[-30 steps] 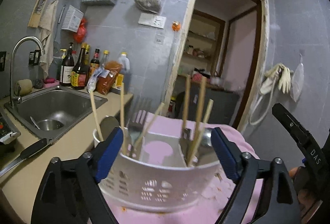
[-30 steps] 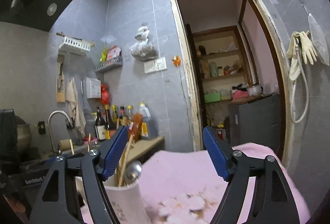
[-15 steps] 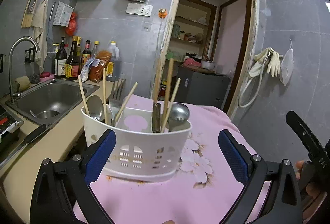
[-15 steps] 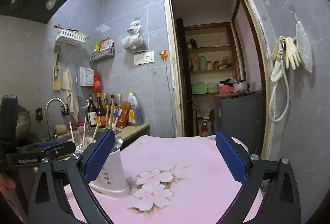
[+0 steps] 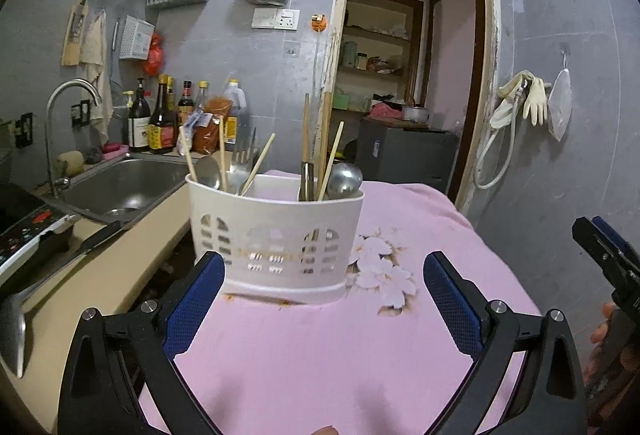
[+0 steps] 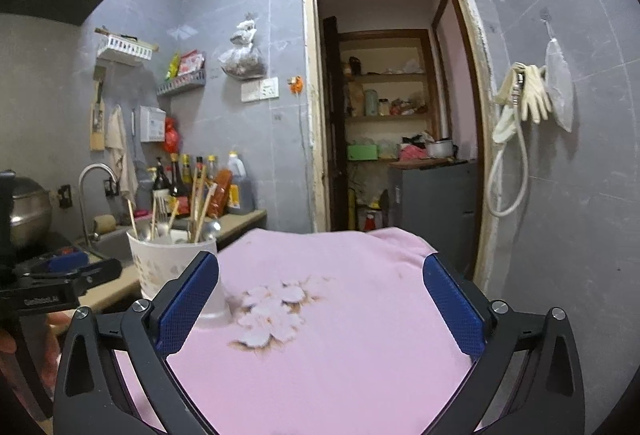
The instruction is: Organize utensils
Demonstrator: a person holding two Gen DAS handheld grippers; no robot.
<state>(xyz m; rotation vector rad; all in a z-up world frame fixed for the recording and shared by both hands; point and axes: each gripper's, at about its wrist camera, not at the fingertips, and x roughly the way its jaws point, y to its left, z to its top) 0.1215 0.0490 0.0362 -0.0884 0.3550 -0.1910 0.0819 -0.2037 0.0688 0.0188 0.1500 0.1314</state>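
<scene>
A white slotted utensil holder [image 5: 276, 239] stands upright on the pink floral cloth [image 5: 320, 355]. It holds chopsticks [image 5: 334, 159], spoons [image 5: 344, 179] and a fork [image 5: 239, 165] in separate compartments. My left gripper [image 5: 324, 299] is open and empty, a little in front of the holder, apart from it. My right gripper [image 6: 320, 299] is open and empty over the cloth; the holder [image 6: 172, 263] stands to its left. The left gripper's finger [image 6: 60, 271] shows at that view's left edge.
A steel sink [image 5: 124, 187] with tap and a beige counter [image 5: 92, 275] lie to the left, with sauce bottles [image 5: 160, 119] behind. A ladle [image 5: 16, 323] lies on the counter edge. An open doorway [image 5: 404, 107] is behind the table. Gloves and a hose [image 5: 516, 115] hang on the right wall.
Both grippers have pulled back from the holder. The left gripper, which closely flanked it a second ago, now stands clear in front of it. The holder stays upright on the cloth.
</scene>
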